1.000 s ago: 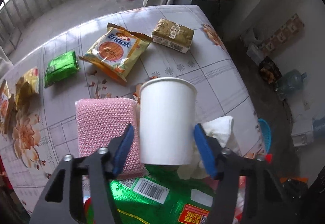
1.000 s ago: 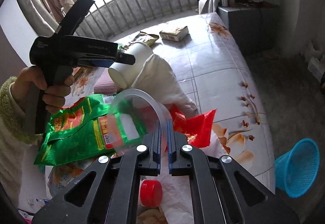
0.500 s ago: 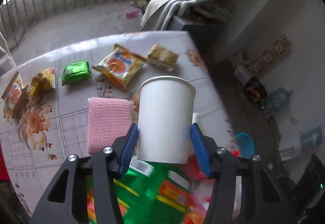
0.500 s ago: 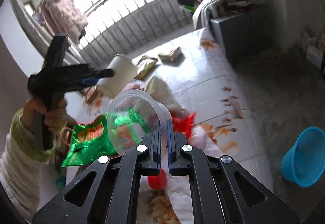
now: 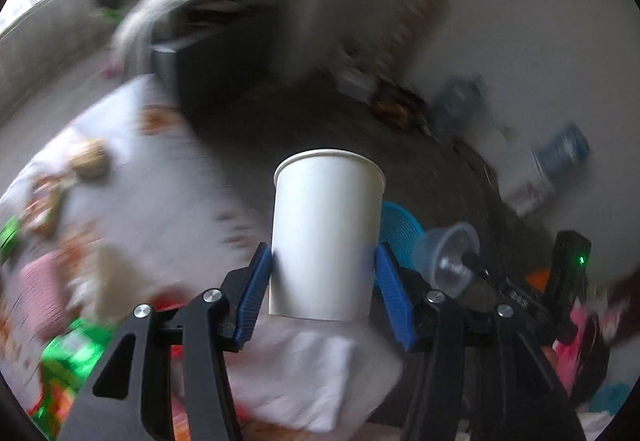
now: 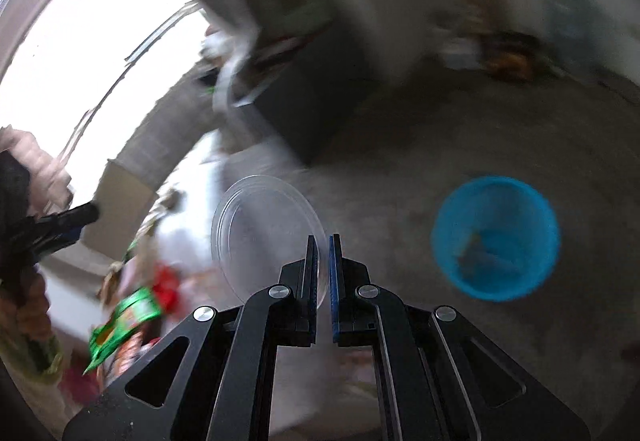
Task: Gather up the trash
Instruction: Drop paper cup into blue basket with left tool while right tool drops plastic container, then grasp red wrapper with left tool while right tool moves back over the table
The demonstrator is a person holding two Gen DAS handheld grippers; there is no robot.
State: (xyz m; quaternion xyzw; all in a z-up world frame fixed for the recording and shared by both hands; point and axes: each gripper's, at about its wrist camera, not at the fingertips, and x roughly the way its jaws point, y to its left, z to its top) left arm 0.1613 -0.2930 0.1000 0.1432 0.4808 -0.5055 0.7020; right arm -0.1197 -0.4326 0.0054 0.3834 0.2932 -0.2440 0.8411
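My left gripper point(image 5: 322, 269) is shut on a white paper cup point(image 5: 326, 233), held upright in the air past the table edge. My right gripper point(image 6: 323, 241) is shut on the rim of a clear plastic cup point(image 6: 264, 237), which also shows in the left wrist view point(image 5: 448, 253). A blue trash basket point(image 6: 496, 237) stands on the floor, ahead and right of the right gripper; in the left wrist view it point(image 5: 400, 229) peeks out behind the paper cup. Both views are blurred by motion.
The table point(image 5: 160, 201) with a white cloth point(image 5: 304, 373), a pink sponge point(image 5: 38, 293) and green wrappers point(image 6: 124, 317) lies to the left. A dark cabinet point(image 6: 320, 105) stands beyond the table. Bottles and clutter point(image 5: 560, 153) line the far wall.
Both grippers have swung right, away from the table and toward the floor, each still holding its cup. The blue basket is now much closer and larger in the right wrist view.
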